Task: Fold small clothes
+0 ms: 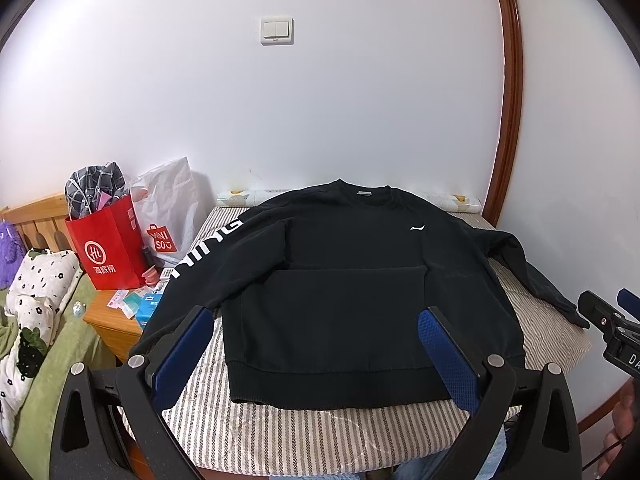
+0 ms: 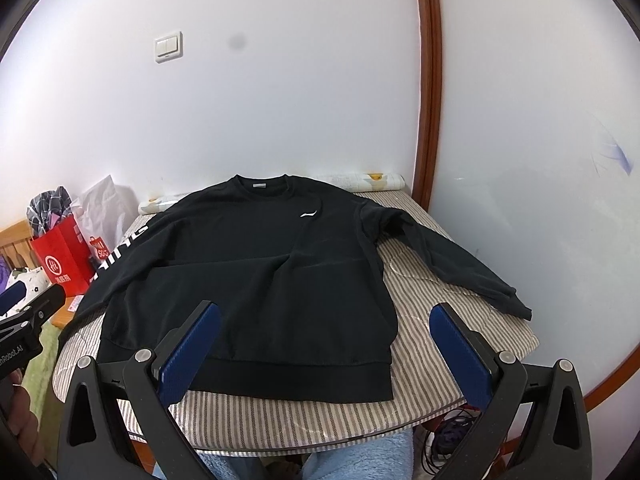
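Note:
A black sweatshirt (image 1: pixel 340 288) with a small white chest logo lies flat, front up, on a striped padded table (image 1: pixel 320 432); it also shows in the right wrist view (image 2: pixel 256 280). Its lettered sleeve (image 1: pixel 200 256) hangs off the left edge. Its other sleeve (image 2: pixel 452 264) stretches out to the right. My left gripper (image 1: pixel 316 320) is open and empty, above the hem. My right gripper (image 2: pixel 326 312) is open and empty, above the hem's right corner; it also shows at the right edge of the left wrist view (image 1: pixel 608 304).
A red paper bag (image 1: pixel 110 248) and a white bag (image 1: pixel 168 216) stand on a wooden nightstand (image 1: pixel 112 320) to the left. A bed with green bedding (image 1: pixel 48 360) lies further left. The white wall and a brown door frame (image 2: pixel 430 80) stand behind the table.

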The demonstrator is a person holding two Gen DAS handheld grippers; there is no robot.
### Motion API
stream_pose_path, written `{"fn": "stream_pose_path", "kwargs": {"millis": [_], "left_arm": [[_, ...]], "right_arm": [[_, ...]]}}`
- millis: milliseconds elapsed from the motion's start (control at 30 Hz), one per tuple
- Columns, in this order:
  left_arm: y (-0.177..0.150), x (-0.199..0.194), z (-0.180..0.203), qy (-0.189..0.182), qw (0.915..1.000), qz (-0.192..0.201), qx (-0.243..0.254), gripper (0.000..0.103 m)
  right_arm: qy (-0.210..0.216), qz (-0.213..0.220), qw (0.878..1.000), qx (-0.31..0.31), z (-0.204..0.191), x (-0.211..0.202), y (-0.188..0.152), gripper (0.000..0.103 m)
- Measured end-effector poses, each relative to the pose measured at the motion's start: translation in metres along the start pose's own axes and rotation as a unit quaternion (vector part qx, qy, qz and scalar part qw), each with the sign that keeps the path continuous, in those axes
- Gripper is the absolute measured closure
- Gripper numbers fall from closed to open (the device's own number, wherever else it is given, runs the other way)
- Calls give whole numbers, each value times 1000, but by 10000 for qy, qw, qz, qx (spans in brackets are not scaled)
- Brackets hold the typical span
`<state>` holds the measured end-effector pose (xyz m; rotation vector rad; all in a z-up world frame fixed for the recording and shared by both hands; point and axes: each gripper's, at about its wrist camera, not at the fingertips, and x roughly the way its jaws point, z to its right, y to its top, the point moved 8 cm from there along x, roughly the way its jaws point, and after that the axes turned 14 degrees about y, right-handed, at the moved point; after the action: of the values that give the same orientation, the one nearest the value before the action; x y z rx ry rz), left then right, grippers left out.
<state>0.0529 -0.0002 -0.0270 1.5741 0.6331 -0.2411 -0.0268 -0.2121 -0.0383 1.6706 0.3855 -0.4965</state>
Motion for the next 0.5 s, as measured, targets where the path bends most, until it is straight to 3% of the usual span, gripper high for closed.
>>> {"fn": "stream_pose_path", "kwargs": {"millis": [500], "left_arm": [[0, -1, -2, 9, 10000, 18, -21, 0]], "right_arm": [[-16, 19, 10000, 25, 1, -1, -1, 0]]}}
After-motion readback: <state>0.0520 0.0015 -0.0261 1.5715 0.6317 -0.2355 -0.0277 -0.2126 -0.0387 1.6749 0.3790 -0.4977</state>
